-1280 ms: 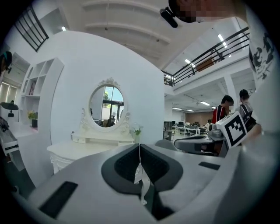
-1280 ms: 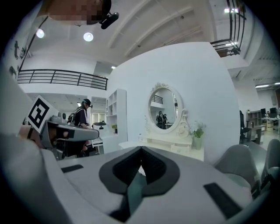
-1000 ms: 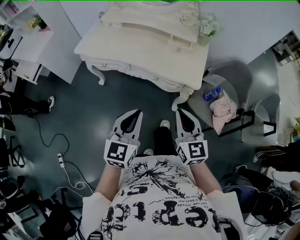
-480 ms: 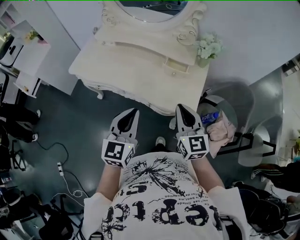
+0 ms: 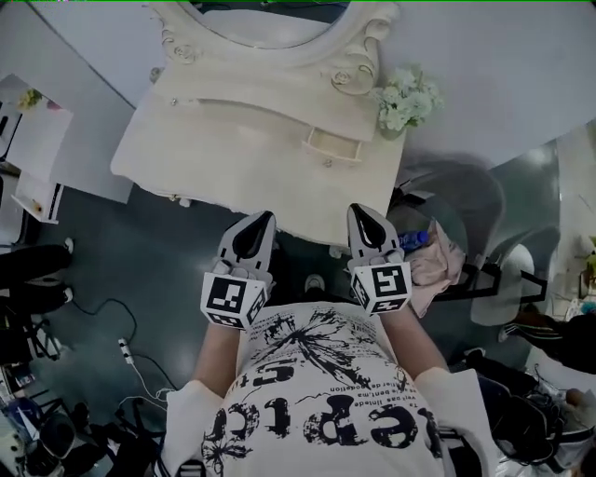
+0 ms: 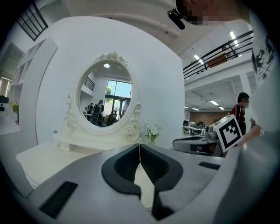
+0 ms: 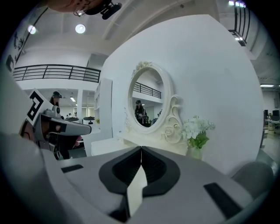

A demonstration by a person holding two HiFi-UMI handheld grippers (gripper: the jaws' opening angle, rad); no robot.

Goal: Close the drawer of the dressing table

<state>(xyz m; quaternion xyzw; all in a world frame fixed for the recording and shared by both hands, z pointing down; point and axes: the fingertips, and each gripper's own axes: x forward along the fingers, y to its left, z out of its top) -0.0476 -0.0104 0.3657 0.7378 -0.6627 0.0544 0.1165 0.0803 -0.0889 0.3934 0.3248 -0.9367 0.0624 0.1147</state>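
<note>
The cream dressing table (image 5: 233, 158) fills the top of the head view, with its oval mirror (image 5: 265, 23) at the back. A small drawer (image 5: 331, 145) in the low shelf under the mirror stands pulled out on the right side. My left gripper (image 5: 264, 217) and right gripper (image 5: 358, 210) are side by side at the table's front edge, both shut and holding nothing. The left gripper (image 6: 140, 146) points at the mirror (image 6: 107, 98) over the tabletop. The right gripper (image 7: 141, 148) points towards the mirror (image 7: 146, 105) and the flowers (image 7: 197, 129).
A vase of white flowers (image 5: 406, 99) stands on the table's right end. Right of the table is a round seat with a pink cloth (image 5: 431, 265) and a blue bottle (image 5: 416, 239). A white shelf unit (image 5: 33, 140) stands at the left. Cables (image 5: 130, 354) lie on the floor.
The person has walked up to the dressing table: it has come nearer, and both grippers, earlier over the floor, now reach its front edge. Both stay shut.
</note>
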